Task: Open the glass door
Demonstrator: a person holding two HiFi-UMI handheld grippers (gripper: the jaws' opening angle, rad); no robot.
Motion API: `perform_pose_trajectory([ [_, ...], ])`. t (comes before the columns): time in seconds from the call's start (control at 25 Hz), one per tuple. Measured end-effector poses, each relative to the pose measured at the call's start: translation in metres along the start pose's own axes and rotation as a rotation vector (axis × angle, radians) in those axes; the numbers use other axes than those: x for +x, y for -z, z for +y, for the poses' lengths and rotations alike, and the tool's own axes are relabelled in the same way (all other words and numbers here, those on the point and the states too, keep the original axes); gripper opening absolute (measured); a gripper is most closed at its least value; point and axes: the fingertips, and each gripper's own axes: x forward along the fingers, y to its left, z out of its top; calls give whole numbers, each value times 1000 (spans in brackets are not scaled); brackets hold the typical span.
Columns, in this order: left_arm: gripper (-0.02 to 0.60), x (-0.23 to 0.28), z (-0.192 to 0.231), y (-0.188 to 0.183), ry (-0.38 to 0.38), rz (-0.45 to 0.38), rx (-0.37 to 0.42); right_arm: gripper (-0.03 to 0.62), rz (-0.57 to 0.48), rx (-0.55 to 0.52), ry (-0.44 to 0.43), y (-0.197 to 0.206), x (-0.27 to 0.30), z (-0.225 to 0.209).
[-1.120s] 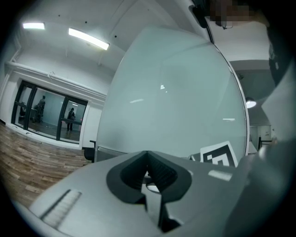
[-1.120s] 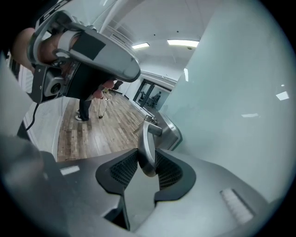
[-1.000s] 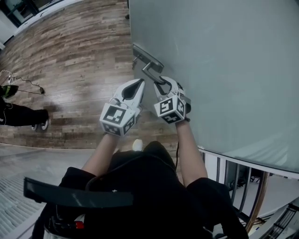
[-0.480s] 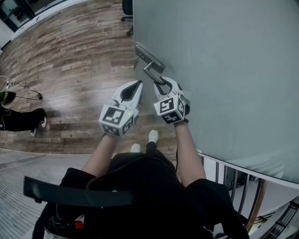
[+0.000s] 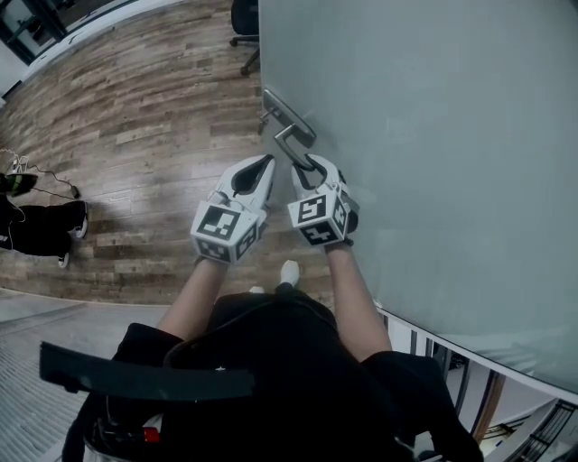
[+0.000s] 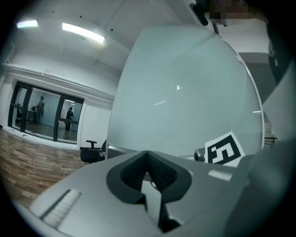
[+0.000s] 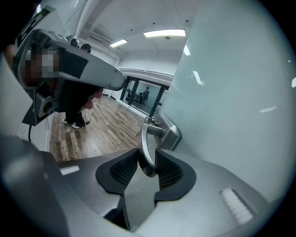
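Right hand-held gripper (image 7: 148,170) pinching the handle (image 7: 146,146), which projects from the door (image 7: 231,92) near its free edge. Left hand-held gripper (image 6: 149,178) pressed together, empty, just beside. For a clean swing, the lever should probably sit deep between the pads, with the force following the door's arc.

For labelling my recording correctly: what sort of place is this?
Probably an office: a frosted glass door with a metal handle, a wooden floor, and a swivel chair beyond.
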Motion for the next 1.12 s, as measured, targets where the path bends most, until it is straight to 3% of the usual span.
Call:
perform_pose_trajectory([
  [0.24,-2,65,-5,-4,-31,10,-3,118,-22,86,-25,8,17,-54],
  [0.68,-2,59,5,4,-41,14,9,114,-32,172,-12,6,16,-52],
  [1.12,-2,76,22,10,83,-5,17,114,-26,188,43,15,22,-50],
])
